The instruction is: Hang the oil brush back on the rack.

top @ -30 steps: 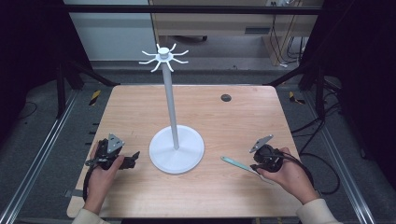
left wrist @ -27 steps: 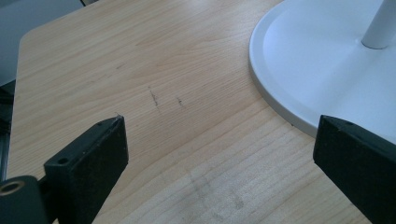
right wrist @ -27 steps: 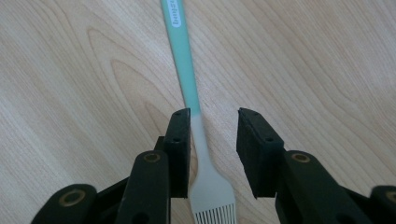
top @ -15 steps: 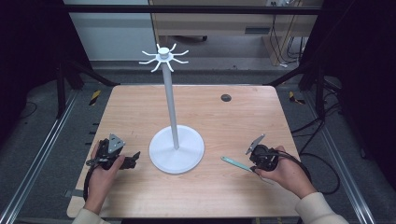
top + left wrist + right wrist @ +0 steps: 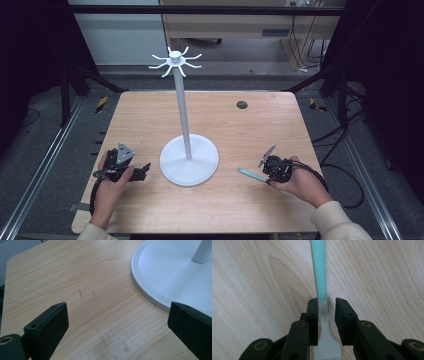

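— What was my right claw [image 5: 323, 305] doing?
— Its jaws had just been closing around the teal brush [image 5: 321, 277], which lay flat on the wooden table [image 5: 280, 125], near right of the white stand [image 5: 189, 160]. Narrow gaps remained, so the pads weren't pinching yet.
— And my left claw [image 5: 117, 322]?
— It was spread wide, holding nothing, near left of the stand's base.

teal brush [image 5: 321, 277] handle cut off, bristles blurred

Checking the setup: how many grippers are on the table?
2: left gripper beside the stand base; right gripper near the right edge, over the brush.
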A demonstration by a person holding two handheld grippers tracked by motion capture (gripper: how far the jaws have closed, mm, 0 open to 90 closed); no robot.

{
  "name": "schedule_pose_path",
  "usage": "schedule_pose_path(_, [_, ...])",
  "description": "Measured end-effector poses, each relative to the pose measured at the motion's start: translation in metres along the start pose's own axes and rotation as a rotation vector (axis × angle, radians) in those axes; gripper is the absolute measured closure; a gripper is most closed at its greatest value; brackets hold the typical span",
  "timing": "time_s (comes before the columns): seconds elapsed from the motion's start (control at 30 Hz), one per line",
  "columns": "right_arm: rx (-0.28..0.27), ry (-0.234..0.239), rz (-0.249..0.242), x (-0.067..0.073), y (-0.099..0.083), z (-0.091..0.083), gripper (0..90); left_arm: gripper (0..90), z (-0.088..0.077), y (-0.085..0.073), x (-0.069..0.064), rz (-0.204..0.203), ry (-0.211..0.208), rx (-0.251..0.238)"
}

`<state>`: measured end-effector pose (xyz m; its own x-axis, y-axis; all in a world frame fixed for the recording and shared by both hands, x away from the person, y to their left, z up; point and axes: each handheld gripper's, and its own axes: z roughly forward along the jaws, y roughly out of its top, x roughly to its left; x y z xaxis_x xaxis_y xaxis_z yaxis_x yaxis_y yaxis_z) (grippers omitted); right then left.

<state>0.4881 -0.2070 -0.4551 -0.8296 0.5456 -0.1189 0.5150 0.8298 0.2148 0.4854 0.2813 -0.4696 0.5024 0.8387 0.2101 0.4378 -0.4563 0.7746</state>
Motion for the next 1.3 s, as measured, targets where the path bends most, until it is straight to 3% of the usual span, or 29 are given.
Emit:
schedule_pose_path(0.97, [0.062, 0.034, -0.042, -0.001, 0.012, 0.014, 79.7, 3.0, 0.001, 0.0, -0.002, 0.017, -0.009, 0.014])
schedule_pose_path(1.3, [0.075, 0.052, -0.026, -0.003, 0.014, 0.014, 81.3, 3.1, 0.001, 0.0, -0.002, 0.014, -0.009, 0.01])
